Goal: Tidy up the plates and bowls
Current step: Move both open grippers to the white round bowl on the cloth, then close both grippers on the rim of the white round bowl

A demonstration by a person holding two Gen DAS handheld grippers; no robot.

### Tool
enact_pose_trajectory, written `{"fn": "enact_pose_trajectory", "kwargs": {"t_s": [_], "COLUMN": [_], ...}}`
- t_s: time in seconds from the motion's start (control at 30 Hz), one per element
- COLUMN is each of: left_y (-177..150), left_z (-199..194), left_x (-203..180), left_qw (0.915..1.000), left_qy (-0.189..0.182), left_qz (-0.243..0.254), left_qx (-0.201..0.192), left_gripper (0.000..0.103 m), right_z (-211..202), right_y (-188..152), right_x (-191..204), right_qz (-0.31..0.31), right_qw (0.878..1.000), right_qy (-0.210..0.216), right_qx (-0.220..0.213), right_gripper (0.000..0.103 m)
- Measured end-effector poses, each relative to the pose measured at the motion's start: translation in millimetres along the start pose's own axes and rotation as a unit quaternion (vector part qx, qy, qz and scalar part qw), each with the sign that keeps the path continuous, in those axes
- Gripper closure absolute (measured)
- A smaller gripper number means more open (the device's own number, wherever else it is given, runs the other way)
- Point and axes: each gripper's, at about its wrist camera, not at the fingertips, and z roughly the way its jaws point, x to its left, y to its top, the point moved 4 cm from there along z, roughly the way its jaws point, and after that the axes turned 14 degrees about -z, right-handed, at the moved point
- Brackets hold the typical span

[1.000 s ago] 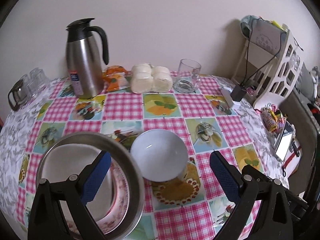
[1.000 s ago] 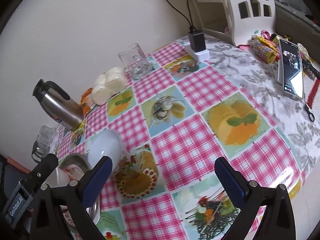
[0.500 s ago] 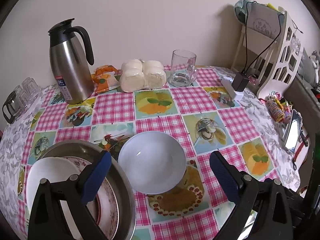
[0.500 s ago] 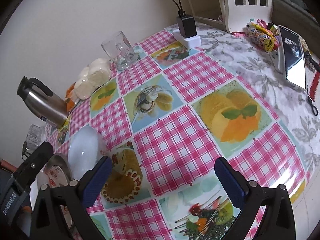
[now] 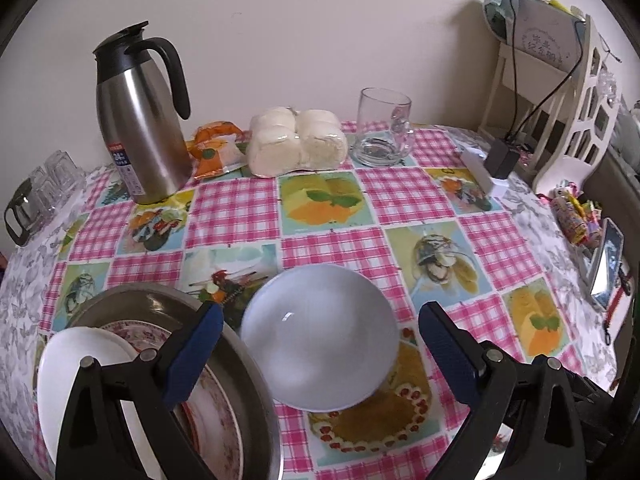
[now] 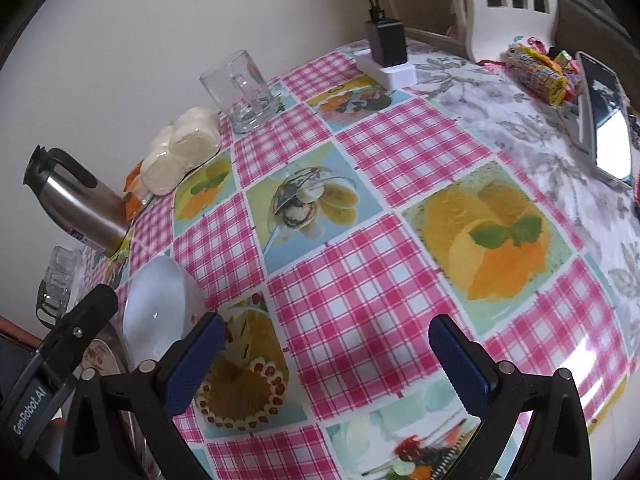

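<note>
A white bowl (image 5: 320, 336) (image 6: 154, 316) sits on the checked tablecloth, right of a steel basin (image 5: 256, 392). Inside the basin lie a patterned plate (image 5: 208, 408) and a white plate (image 5: 80, 376). My left gripper (image 5: 320, 344) hangs open just above the white bowl, its blue pads on either side of it and touching nothing. Over bare tablecloth to the right of the bowl, my right gripper (image 6: 326, 360) stands open and empty. The left gripper's black body (image 6: 56, 356) shows at that view's lower left.
Along the wall stand a steel thermos jug (image 5: 140, 120), an orange packet (image 5: 214, 148), wrapped white buns (image 5: 296, 140) and a glass mug (image 5: 382, 128). A charger block (image 5: 500, 160), sweets (image 5: 572, 216) and a phone (image 5: 608, 264) lie at the right; small glasses (image 5: 44, 188) at the left.
The left gripper has drawn back and risen from the basin, so the basin now lies lower left. The right gripper has moved closer to the table and swung right.
</note>
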Motion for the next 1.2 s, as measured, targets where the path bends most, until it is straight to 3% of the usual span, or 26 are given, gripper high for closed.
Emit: {"fn": "enact_pose_trajectory", "kwargs": {"t_s": [0.63, 0.83, 0.93, 1.0, 1.2], "left_y": [3.6, 5.4, 5.3, 5.4, 7.0], "left_z": [8.9, 7.7, 7.8, 7.3, 7.0], "left_x": [11.6, 14.9, 15.4, 15.7, 21.0], "left_qw": [0.9992, 0.9991, 0.9991, 0.9991, 0.9990], "left_qy": [0.039, 0.041, 0.040, 0.041, 0.044], "left_qz": [0.002, -0.001, -0.002, -0.002, -0.008], "left_qx": [-0.007, -0.010, -0.009, -0.010, -0.011], "left_gripper": [0.004, 0.004, 0.004, 0.004, 0.004], "right_z": [25.7, 31.8, 32.5, 34.8, 45.2], "right_y": [1.1, -0.6, -0.8, -0.9, -5.4], "right_x": [49.1, 61.0, 68.0, 75.2, 90.2], "right_qz": [-0.041, -0.046, -0.046, -0.045, -0.042], "right_qw": [0.999, 0.998, 0.997, 0.997, 0.994], "right_qy": [0.035, 0.048, 0.054, 0.066, 0.096], "right_qx": [-0.003, -0.004, -0.009, -0.010, 0.000], "right_gripper": [0.002, 0.022, 0.038, 0.055, 0.074]}}
